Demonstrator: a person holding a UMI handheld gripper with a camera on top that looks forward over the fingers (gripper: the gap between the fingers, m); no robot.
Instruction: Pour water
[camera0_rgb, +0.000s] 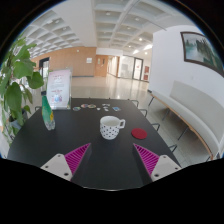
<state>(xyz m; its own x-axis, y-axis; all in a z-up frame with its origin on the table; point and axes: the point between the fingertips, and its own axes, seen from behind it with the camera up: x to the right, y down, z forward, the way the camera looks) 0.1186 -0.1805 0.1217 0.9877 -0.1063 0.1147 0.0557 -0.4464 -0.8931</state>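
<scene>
A white mug with dark dots stands upright on the dark table, its handle to the right. My gripper is open and empty, above the table's near part. The mug stands beyond the fingers, roughly midway between them. A red round coaster or lid lies on the table just right of the mug. I see no water vessel other than the mug.
A green object stands at the table's left, before a white sign. A leafy plant is at the left. White benches line the right wall. A wide hall lies beyond.
</scene>
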